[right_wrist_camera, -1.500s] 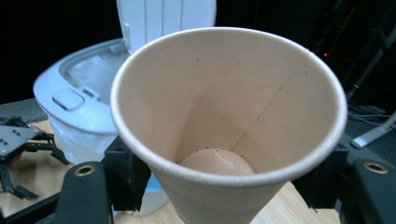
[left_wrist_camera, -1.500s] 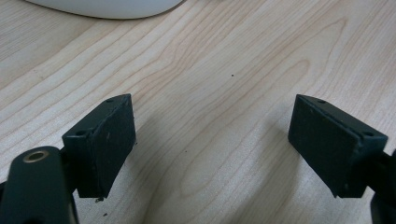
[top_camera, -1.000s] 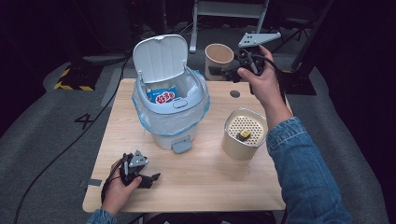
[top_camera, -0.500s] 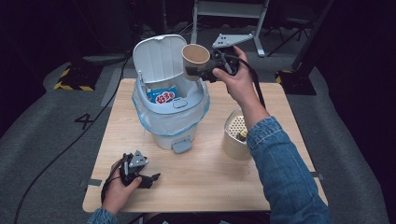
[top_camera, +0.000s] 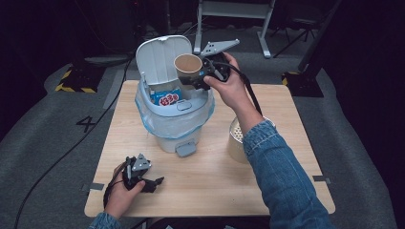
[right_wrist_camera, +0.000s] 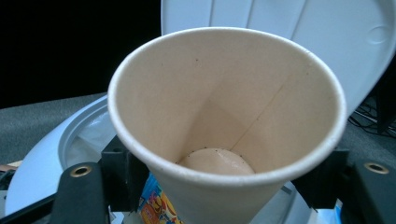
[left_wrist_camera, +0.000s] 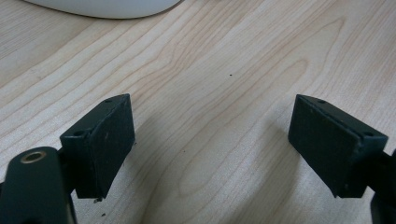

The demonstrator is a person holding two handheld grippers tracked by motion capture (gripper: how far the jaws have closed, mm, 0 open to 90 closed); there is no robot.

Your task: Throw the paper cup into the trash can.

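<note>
Your right hand-held gripper [top_camera: 195, 80] is clamping a paper cup [top_camera: 188, 69] by its lower wall and holding it above the open bin [top_camera: 174, 119], in front of the raised lid [top_camera: 160, 59]; a snack wrapper [top_camera: 166, 98] is already lying inside. The cup is looking empty, though its bottom is dim. Your left hand-held gripper [top_camera: 155, 182] is resting open and empty on the surface [top_camera: 215, 181], so releasing the cup is remaining.

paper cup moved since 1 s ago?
Yes. The paper cup, held in the right gripper, has gone left from beyond the table's far edge to above the open bin, in front of its raised lid.
</note>
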